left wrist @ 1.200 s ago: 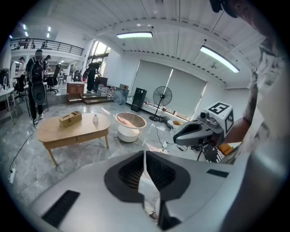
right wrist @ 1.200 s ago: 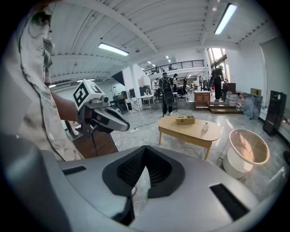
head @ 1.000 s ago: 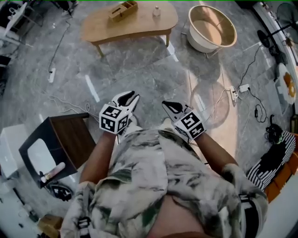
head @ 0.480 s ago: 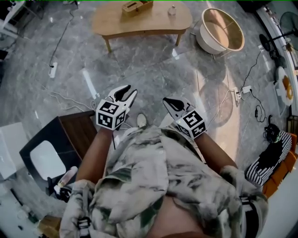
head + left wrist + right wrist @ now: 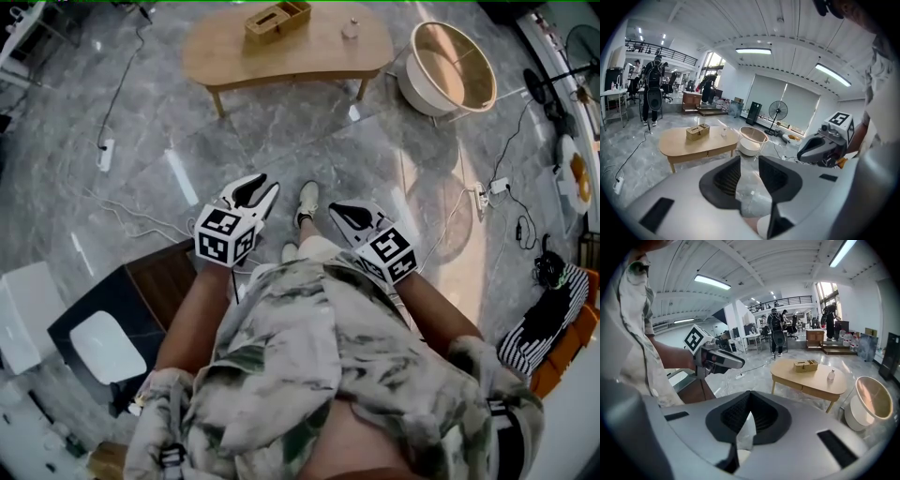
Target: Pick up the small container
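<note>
— Wooden worktop point(image 5: 281, 52) ahead. Why are both grippers held well short of it, over the floor?
— Carried ready, I'd judge; no reach has begun. The left gripper point(image 5: 262, 190) jaws have just parted slightly and hold nothing. The right gripper point(image 5: 342, 214) jaws are pressed together.
— The small container point(image 5: 350, 30)?
— Pale, bottle-shaped, upright near the worktop's right end.
</note>
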Available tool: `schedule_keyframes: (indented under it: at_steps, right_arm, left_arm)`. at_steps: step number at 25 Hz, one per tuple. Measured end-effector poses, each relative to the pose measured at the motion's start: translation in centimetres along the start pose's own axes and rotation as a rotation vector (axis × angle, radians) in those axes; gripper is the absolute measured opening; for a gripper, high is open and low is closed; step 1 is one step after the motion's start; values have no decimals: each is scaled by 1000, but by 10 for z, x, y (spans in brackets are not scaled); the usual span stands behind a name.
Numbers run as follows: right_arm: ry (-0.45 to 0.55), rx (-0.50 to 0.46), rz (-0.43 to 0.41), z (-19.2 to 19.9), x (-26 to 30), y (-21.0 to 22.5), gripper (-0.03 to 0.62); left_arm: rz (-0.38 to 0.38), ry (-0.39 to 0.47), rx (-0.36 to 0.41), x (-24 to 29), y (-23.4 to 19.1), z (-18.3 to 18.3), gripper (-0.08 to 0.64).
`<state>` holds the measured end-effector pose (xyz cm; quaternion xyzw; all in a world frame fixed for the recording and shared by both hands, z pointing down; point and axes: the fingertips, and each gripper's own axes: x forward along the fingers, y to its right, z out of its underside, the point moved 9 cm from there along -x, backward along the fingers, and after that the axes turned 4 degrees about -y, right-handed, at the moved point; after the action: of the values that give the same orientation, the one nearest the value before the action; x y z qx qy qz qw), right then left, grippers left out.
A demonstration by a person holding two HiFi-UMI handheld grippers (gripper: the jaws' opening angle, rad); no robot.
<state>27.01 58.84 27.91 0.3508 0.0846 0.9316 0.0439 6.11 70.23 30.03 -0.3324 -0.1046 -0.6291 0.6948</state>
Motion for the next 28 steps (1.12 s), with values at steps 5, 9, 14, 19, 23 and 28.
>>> schedule_keyframes:
  at_steps: [5,9,14,19,23,28]
  right_arm:
    - [10,-2,-21,-31,35,65,21]
    - [19,10,-33,-62,57,120,20]
    - [18,30,-39,-83,81,184,20]
    - [-6,23,-50,-92,88,230,20]
    - [7,54,-29,-99,86,254,20]
    - [2,105,6,-105,100,287,21]
  left_arm:
    - [-20,-22,22,39,-40,-47,124]
    - [-26,-39,36,77,-71,-96,124]
    - [-5,-46,51,133,-99,-146,124]
    - [15,-48,76,180,-104,-183,124]
    - [37,-63,90,205,-109,-206,124]
    - [75,-87,127,244,-134,-235,124]
